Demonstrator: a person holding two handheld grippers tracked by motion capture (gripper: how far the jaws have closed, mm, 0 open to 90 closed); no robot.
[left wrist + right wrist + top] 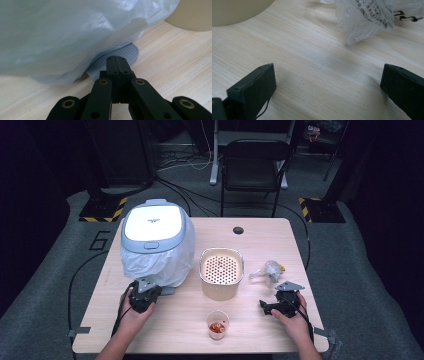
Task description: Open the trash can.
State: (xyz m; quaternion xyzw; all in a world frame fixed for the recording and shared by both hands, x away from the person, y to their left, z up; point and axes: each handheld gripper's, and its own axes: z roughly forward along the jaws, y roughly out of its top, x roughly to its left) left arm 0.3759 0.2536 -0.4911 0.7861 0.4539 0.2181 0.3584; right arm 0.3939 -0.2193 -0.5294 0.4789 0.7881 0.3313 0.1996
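Bin (158, 242): at ten o'clock on the table (260, 245), white lid down, clear bag liner (75, 32) draped over its sides.
Pedal (120, 53): grey ribbed tab at the bin's foot, just beyond the left gripper's tips.
Left gripper (117, 60): jaws pressed together, nothing held.
Right gripper (327, 82): jaws wide apart, empty, at four o'clock.
Advice: probably press the closed tips squarely on the pedal's middle, clear of the liner.

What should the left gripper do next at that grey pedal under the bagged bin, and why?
Probably press down on the grey pedal. The left gripper is shut with nothing between its jaws, and its tip sits at the pedal poking out under the bag-lined bin. The bin's lid is closed, so the pedal looks like the way to lift it.
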